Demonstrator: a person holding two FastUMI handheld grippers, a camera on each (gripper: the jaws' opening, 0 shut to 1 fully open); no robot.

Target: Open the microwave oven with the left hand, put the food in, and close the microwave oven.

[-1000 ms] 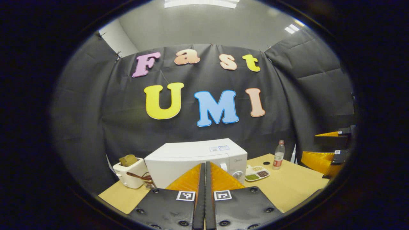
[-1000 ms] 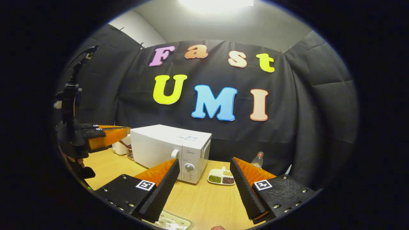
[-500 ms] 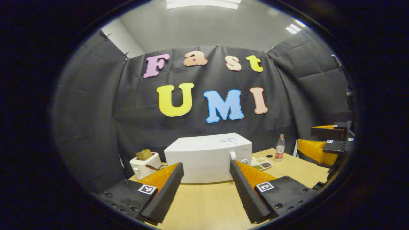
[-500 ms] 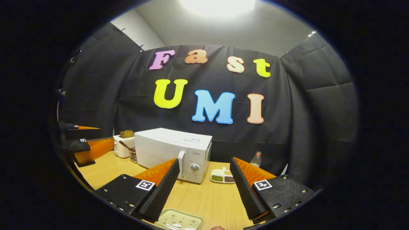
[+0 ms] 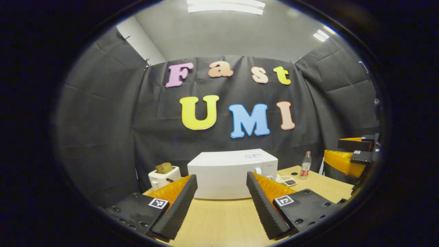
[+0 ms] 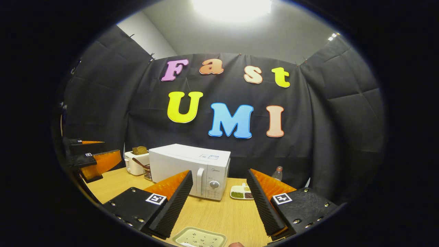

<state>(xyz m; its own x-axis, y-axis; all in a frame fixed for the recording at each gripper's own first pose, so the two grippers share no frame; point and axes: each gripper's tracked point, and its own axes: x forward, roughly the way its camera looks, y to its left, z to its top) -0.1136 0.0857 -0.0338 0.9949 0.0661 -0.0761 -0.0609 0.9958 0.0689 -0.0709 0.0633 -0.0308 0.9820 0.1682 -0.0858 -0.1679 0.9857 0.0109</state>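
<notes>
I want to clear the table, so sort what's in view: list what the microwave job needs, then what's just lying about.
For the job:
- microwave oven, door shut
- pale plate near the right tongs
- left tongs, open

Lying about:
- toaster
- sectioned dish
- bottle

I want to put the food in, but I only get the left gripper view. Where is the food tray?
Observer: A pale green tray with small dark bits lies on the table, just below the open right claw.
Operator: My own claw is in front of the microwave's handle. What's it like?
Observer: It is a white upright handle on the microwave, between the shut door and the round dial.
</notes>
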